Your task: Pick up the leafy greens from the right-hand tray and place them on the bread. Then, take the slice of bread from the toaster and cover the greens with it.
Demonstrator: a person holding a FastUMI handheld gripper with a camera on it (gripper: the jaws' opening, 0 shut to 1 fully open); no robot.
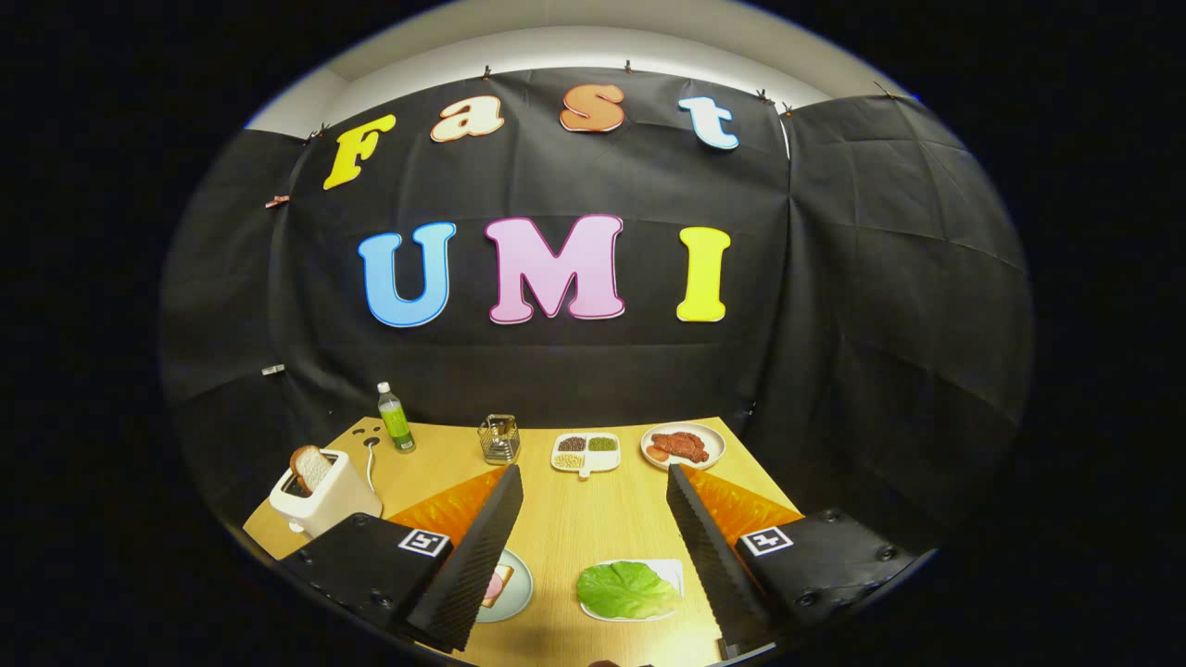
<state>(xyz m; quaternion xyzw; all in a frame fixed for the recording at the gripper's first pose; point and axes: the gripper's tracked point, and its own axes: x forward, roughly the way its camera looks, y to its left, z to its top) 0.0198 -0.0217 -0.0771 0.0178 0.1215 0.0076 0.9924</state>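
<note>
you can read no text here: each finger mount of the gripper (593, 519) carries a square black-and-white marker, and the green bottle's (396, 419) label is too small to read.

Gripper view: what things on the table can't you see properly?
- Plate by the left finger: that finger covers most of it, so the food on it is unclear.
- Toaster: its slot is too small to see past the bread slice.
- Small divided dish and meat plate: too far and small for detail.
- Tray under the lettuce leaf: mostly covered by the leaf.

The hand-held gripper is open, holding nothing.
</note>
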